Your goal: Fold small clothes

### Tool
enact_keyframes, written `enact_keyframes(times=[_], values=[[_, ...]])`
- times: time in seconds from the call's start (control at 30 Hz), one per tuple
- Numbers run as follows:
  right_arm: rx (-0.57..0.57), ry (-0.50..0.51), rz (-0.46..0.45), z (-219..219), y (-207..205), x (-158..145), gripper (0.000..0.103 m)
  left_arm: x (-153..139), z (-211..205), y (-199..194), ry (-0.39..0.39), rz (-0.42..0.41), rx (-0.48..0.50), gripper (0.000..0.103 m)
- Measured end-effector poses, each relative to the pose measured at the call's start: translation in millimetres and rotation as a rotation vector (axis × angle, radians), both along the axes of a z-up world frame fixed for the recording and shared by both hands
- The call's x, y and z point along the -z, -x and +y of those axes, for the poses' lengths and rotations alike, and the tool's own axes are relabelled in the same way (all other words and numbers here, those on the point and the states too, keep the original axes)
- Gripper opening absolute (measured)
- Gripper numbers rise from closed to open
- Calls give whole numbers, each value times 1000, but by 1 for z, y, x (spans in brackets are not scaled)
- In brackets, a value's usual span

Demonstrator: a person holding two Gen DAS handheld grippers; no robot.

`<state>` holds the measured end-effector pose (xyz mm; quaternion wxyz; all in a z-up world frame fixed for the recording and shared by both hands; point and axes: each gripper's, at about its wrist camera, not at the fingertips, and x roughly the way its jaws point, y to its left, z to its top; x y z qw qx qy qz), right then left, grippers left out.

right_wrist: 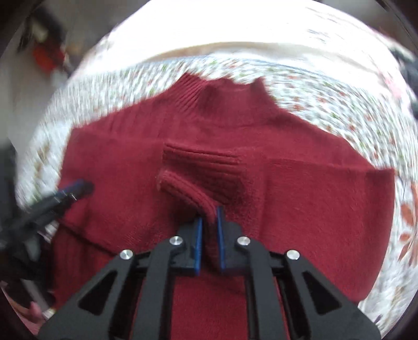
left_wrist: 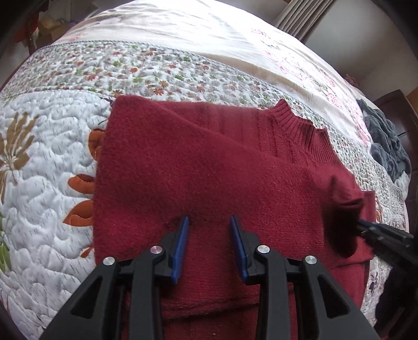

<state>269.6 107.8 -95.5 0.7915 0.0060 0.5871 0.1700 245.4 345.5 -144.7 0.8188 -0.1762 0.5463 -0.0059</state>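
Quilted floral bedspread (left_wrist: pixel 47 146) covers the bed; grey curtain (left_wrist: pixel 300 18) and dark furniture at the far edge, a grey fleecy garment (left_wrist: pixel 389 149) heaped off to the right.

Left wrist view: red sweater (left_wrist: pixel 198 162) lies flat on the quilt, ribbed collar (left_wrist: pixel 300 125) pointing away, one sleeve already laid across the chest. Left gripper (left_wrist: pixel 209 222) hovers low over the lower body of the knit, blue pads spread apart, nothing between them. Right gripper (left_wrist: pixel 365 230) enters from the right edge with red knit bunched at its tip.

Right wrist view, motion-blurred: right gripper (right_wrist: pixel 209 219) pinches the ribbed cuff (right_wrist: pixel 188 188) of the second sleeve, pads drawn close on the fabric. Left gripper (right_wrist: pixel 75 188) sits at the sweater's left side.

Judgement: sleeve-folding step, second sleeve mid-carry. Next move probably calls for laying the cuff across the chest, letting go, then doubling the hem toward the collar with both grippers.
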Motion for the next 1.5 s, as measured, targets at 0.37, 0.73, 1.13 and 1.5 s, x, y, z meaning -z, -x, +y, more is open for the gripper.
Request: enact_keyframes(times=[0.37,0.73,1.13,1.5], values=[[269,-209,140,-122,9,24,12,3,-3,-2,-17,-10,2,33],[375,-370,167,-161,3,34,32,-30,-12,4,-27,-72,42,39],[351,-161,134,-149,9,44,13,1,-16,4,-86,-1,86,39],[306,-227,32,-173,151,-1,37,-33,-10,121,-165,-45,99,49]])
